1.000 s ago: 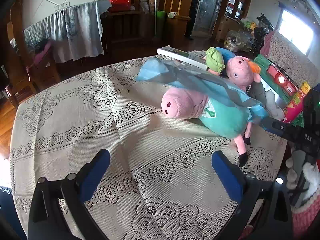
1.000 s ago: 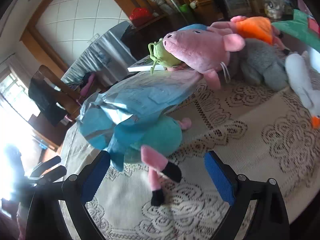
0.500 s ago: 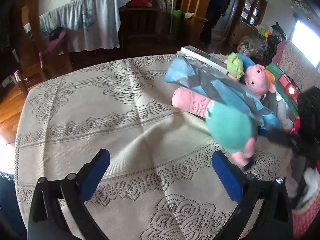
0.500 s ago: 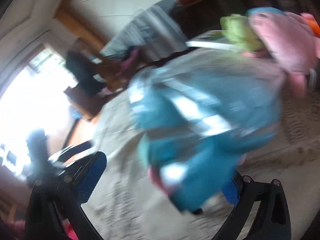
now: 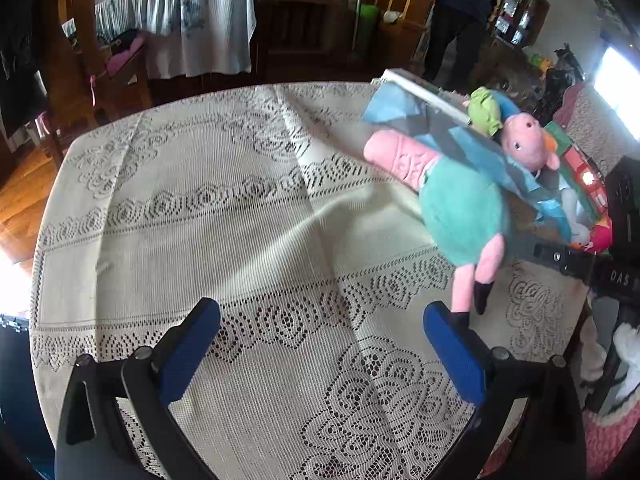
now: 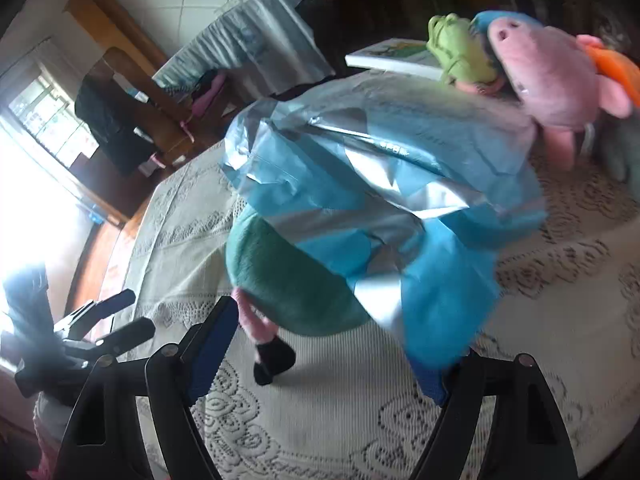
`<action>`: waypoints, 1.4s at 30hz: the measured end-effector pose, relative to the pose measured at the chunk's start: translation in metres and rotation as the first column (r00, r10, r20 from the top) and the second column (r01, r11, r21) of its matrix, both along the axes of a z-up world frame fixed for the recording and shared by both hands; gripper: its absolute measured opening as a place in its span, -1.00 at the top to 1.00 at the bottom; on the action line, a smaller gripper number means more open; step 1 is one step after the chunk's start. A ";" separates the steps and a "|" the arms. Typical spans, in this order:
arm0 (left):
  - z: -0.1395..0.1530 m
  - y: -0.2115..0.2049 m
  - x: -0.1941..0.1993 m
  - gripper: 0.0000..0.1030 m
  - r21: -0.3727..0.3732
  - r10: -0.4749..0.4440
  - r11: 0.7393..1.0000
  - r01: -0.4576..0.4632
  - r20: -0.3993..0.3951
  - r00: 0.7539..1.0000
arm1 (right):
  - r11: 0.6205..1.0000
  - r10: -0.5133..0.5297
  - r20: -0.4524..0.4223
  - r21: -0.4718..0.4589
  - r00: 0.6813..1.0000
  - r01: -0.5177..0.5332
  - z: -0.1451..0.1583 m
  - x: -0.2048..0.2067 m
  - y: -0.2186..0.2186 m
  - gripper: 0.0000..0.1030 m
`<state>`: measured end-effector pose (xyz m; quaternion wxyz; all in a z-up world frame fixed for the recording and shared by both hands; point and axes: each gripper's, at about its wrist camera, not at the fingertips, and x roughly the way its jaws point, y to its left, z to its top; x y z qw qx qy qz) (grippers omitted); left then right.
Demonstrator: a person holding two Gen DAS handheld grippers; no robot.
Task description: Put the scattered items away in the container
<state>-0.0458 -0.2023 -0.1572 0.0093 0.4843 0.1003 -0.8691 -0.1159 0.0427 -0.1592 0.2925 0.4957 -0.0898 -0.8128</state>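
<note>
Bag half covers teal pig plush, legs hanging out.

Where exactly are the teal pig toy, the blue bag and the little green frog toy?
teal pig toy (image 5: 464, 216), left wrist view, on its round teal belly.
blue bag (image 6: 380, 184), right wrist view, on its crinkled middle.
green frog toy (image 6: 456, 46), right wrist view, on its head.

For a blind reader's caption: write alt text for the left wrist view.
A pink pig plush in a teal dress lies partly under a crumpled blue plastic bag on a lace tablecloth. The left gripper hovers in the foreground, jaws open and empty. More plush toys are piled behind.
</note>
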 end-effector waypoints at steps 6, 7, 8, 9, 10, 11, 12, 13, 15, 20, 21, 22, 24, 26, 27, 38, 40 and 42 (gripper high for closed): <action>-0.017 -0.008 -0.012 -1.00 0.012 0.047 0.999 -0.049 0.121 0.992 | 1.000 -0.002 0.051 0.011 0.999 0.001 -0.016 -0.046 -0.044 -0.96; -0.018 -0.010 -0.013 -1.00 0.013 0.054 0.998 -0.057 0.131 0.990 | 1.000 0.002 0.087 0.012 0.996 -0.003 -0.021 -0.052 -0.051 -0.86; -0.017 -0.012 -0.012 -1.00 0.007 0.060 0.998 -0.062 0.131 0.990 | 1.000 0.009 0.102 0.022 0.995 -0.011 -0.021 -0.051 -0.054 -0.84; -0.015 -0.015 -0.010 -1.00 0.003 0.068 0.998 -0.069 0.127 0.990 | 0.999 0.033 0.095 0.031 0.995 -0.036 -0.017 -0.046 -0.061 -0.80; -0.013 -0.018 -0.008 -1.00 -0.001 0.076 0.997 -0.077 0.122 0.990 | 0.996 0.085 0.118 -0.015 0.989 -0.084 -0.015 -0.038 -0.069 -0.70; -0.010 -0.022 -0.006 -1.00 0.001 0.084 0.996 -0.085 0.118 0.989 | 0.990 0.137 0.139 -0.062 0.981 -0.129 -0.013 -0.030 -0.076 -0.65; -0.007 -0.027 0.000 -1.00 -0.004 0.097 0.995 -0.097 0.113 0.989 | 0.979 0.190 0.158 -0.109 0.969 -0.174 -0.010 -0.022 -0.083 -0.62; -0.004 -0.032 0.005 -1.00 -0.008 0.110 0.994 -0.110 0.108 0.988 | 0.970 0.223 0.161 -0.134 0.962 -0.202 -0.007 -0.013 -0.090 -0.61; 0.002 -0.043 0.017 -1.00 -0.019 0.140 0.990 -0.139 0.100 0.985 | 0.949 0.288 0.164 -0.182 0.943 -0.258 -0.001 0.005 -0.105 -0.62; 0.007 -0.056 0.032 -1.00 -0.026 0.150 0.989 -0.148 0.084 0.985 | 0.972 0.218 0.116 -0.115 0.969 -0.205 0.012 0.016 -0.099 -0.64; 0.006 -0.053 0.029 -1.00 -0.021 0.136 0.991 -0.135 0.078 0.988 | 0.979 0.191 0.120 -0.088 0.974 -0.181 0.011 0.013 -0.094 -0.64; 0.006 -0.049 0.025 -1.00 -0.016 0.122 0.992 -0.121 0.071 0.990 | 0.987 0.155 0.130 -0.052 0.979 -0.150 0.007 0.007 -0.087 -0.64; -0.002 -0.038 0.011 -1.00 -0.013 0.087 0.996 -0.086 0.073 0.994 | 0.992 0.120 0.119 -0.060 0.986 -0.114 0.004 -0.003 -0.083 -0.60; -0.010 -0.023 -0.008 -1.00 -0.025 0.053 0.998 -0.051 0.080 0.995 | 0.995 0.085 0.107 -0.068 0.991 -0.078 0.001 -0.013 -0.079 -0.56; -0.014 -0.016 -0.015 -1.00 -0.036 0.045 0.998 -0.042 0.077 0.996 | 0.996 0.067 0.101 -0.073 0.993 -0.060 0.000 -0.018 -0.077 -0.56; -0.039 0.000 -0.066 -0.66 0.006 -0.059 0.998 0.059 0.046 0.997 | 0.983 -0.130 0.045 -0.127 0.990 0.135 -0.014 -0.074 -0.056 -0.95; -0.038 -0.002 -0.065 -0.40 0.039 -0.076 0.996 0.075 0.041 0.996 | 0.991 -0.078 0.070 -0.101 0.995 0.084 -0.016 -0.068 -0.068 -0.97; -0.037 0.000 -0.065 -0.27 0.034 -0.095 0.995 0.093 0.052 0.994 | 0.997 -0.026 0.096 -0.076 0.995 0.033 -0.017 -0.062 -0.080 -0.95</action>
